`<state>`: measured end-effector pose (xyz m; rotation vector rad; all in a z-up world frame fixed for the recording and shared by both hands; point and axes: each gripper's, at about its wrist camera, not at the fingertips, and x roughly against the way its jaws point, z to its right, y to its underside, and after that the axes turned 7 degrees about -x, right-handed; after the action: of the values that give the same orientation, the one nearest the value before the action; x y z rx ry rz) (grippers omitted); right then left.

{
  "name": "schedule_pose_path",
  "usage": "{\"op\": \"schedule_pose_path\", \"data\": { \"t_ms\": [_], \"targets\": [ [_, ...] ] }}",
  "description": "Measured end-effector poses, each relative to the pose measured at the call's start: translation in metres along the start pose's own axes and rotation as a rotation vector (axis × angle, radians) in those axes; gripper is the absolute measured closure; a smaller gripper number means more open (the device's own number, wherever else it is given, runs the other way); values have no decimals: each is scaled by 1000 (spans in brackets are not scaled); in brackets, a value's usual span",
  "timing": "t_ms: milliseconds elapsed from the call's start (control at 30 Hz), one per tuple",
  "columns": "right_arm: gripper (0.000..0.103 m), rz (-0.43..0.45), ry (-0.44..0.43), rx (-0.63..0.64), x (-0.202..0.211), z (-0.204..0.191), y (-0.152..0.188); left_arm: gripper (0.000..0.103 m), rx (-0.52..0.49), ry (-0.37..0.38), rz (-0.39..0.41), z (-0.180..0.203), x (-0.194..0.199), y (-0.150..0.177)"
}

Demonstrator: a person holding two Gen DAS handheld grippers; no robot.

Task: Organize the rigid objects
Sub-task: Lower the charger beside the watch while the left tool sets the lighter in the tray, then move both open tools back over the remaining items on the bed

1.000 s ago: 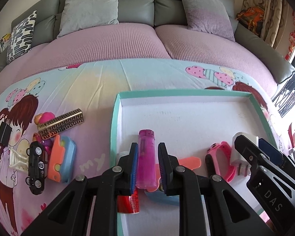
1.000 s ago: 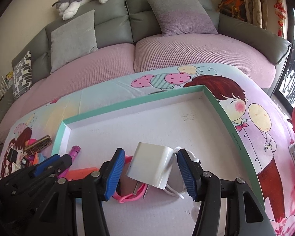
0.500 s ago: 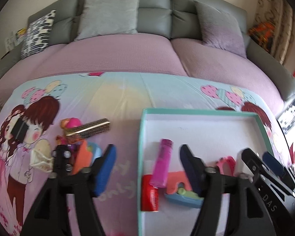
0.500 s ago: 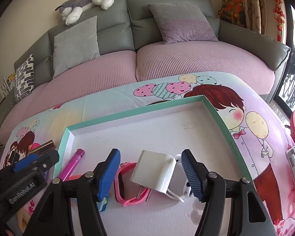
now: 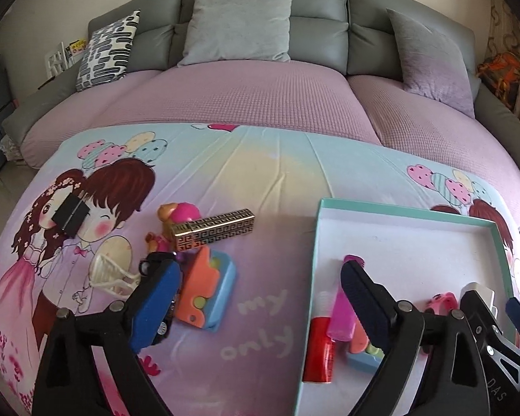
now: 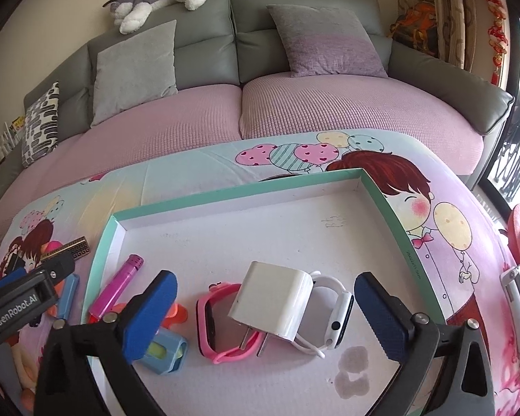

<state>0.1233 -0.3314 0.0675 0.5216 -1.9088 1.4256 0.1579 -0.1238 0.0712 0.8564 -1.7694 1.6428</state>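
Now that you've let go of the lighter (image 5: 343, 306) and charger (image 6: 272, 303) in the box (image 6: 225, 197), both the left claw (image 5: 260, 298) and right claw (image 6: 265, 312) hang wide open, so the leftover toys (image 5: 204, 287) on the sheet probably come next.

Tray (image 6: 111, 239) on bedsheet (image 5: 260, 173). In tray: lighter (image 6: 116, 287) at left wall, charger (image 6: 272, 303) mid-front, over two watches. Left of tray: toy cluster (image 5: 204, 284), patterned box (image 5: 213, 234) behind.
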Motion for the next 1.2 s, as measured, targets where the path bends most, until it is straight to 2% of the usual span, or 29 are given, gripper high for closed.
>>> {"op": "schedule_pose_path", "data": {
  "t_ms": [167,467,700,933,1067,1200],
  "targets": [
    [0,-14,8,20,-5,-4,3,5,18,2,-3,-6,-3,2],
    [0,-8,-10,41,-4,-16,6,4,45,-18,10,-19,0,1],
    [0,2,-78,26,0,-25,8,4,70,-20,15,-34,3,1],
    [0,27,-156,18,9,-39,11,4,88,-60,16,-54,6,2],
    [0,50,-155,66,16,-56,13,4,115,-75,21,-69,10,3],
    [0,34,-192,125,16,-81,20,4,166,-112,35,-94,17,6]
  ]
}}
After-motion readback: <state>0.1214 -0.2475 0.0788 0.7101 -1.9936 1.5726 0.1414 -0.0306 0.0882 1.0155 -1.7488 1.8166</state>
